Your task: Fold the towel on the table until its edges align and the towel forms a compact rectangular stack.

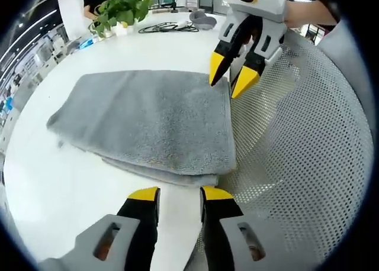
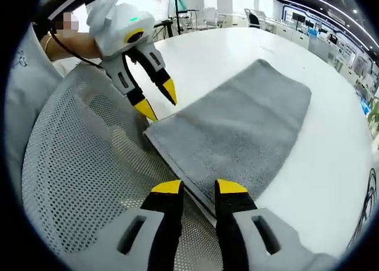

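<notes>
Grey towel (image 1: 148, 120) lay folded on white counter (image 1: 53, 182), lower layers mostly hidden; both tools (image 1: 179, 194) (image 2: 198, 188) spread, empty.

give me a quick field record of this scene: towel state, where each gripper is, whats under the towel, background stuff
towel: grey towel, folded, layers stacked, near edges slightly offset
surface: white table; towel's edge overlaps a perforated mesh surface
left gripper: open, empty, apart from towel's near edge
right gripper: open, empty, at towel's corner
background: potted plant, black cables
</notes>
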